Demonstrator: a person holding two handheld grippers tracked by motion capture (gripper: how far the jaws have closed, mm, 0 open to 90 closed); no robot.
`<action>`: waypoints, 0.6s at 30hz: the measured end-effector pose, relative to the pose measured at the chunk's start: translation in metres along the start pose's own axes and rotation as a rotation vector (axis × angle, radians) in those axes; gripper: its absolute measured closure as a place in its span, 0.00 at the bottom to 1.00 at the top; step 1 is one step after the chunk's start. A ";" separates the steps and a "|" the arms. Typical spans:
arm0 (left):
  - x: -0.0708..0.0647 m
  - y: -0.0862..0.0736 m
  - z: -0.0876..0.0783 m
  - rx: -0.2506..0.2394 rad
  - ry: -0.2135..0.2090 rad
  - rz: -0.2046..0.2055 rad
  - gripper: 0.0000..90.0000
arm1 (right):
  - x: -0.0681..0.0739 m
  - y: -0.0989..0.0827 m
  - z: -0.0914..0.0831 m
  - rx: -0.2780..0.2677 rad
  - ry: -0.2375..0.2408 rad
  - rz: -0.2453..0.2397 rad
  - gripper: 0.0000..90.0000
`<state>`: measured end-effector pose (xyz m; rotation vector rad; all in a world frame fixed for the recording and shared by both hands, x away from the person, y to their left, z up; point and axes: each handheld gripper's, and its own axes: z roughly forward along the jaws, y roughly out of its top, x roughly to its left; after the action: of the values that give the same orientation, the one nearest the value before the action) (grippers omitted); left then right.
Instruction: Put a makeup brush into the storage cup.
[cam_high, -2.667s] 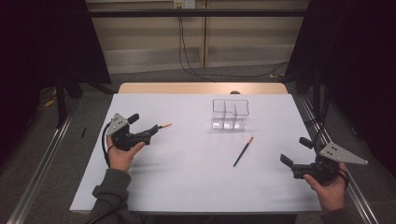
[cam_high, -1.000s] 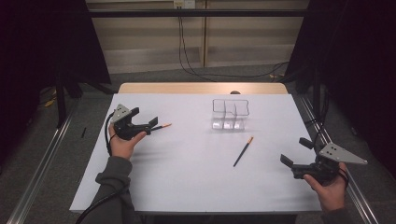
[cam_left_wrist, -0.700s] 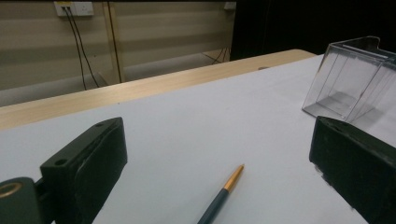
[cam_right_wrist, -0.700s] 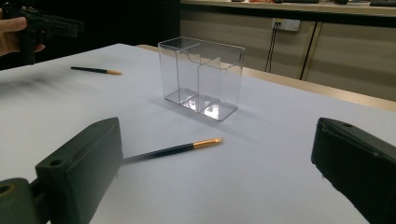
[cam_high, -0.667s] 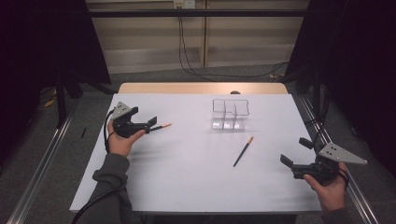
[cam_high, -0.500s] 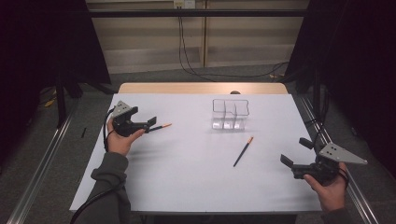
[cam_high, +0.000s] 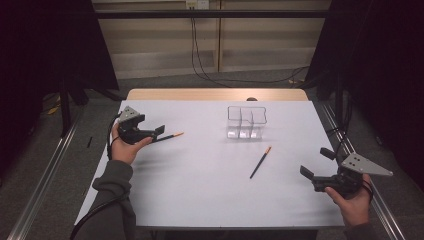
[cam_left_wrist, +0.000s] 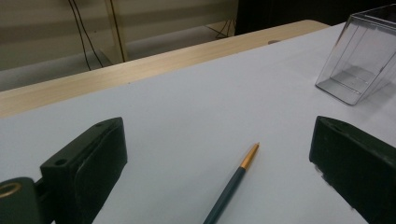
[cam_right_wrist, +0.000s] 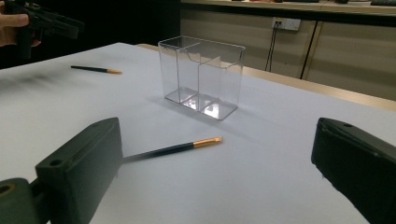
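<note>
A dark pen with a gold tip (cam_high: 171, 136) lies on the white table at the left. My left gripper (cam_high: 157, 132) hovers just over its near end. In the left gripper view that pen (cam_left_wrist: 232, 181) rests on the sheet between the wide-open jaws of my left gripper (cam_left_wrist: 219, 140), untouched. A second dark pen (cam_high: 260, 162) lies right of centre. My right gripper (cam_high: 316, 163) is open near the right front corner, aimed at this pen (cam_right_wrist: 176, 148), which sits ahead of the jaws. A clear divided box (cam_high: 246, 121) stands upright behind it.
The white sheet (cam_high: 200, 180) covers the table, with a wooden strip (cam_high: 215, 94) along the far edge. In the right gripper view I see the clear box (cam_right_wrist: 201, 77), the other pen (cam_right_wrist: 95, 69) and the far hand with its gripper (cam_right_wrist: 44, 21).
My left hand and gripper have shifted a little toward the far side of the table. Both pens, the box and the right gripper stay where they were.
</note>
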<state>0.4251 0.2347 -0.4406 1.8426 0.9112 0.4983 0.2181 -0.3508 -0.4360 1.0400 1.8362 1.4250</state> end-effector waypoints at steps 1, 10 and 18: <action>0.000 0.001 0.000 0.000 -0.002 -0.003 0.04 | 0.000 0.000 0.000 0.001 0.003 0.001 0.02; 0.004 0.005 0.001 0.063 -0.003 0.000 0.04 | 0.001 0.000 0.000 0.002 0.004 0.001 0.02; 0.007 0.008 0.004 0.125 -0.020 0.006 0.04 | 0.000 0.000 0.000 0.003 0.004 0.000 0.02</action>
<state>0.4346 0.2359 -0.4356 1.9601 0.9422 0.4339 0.2182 -0.3503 -0.4364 1.0398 1.8419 1.4252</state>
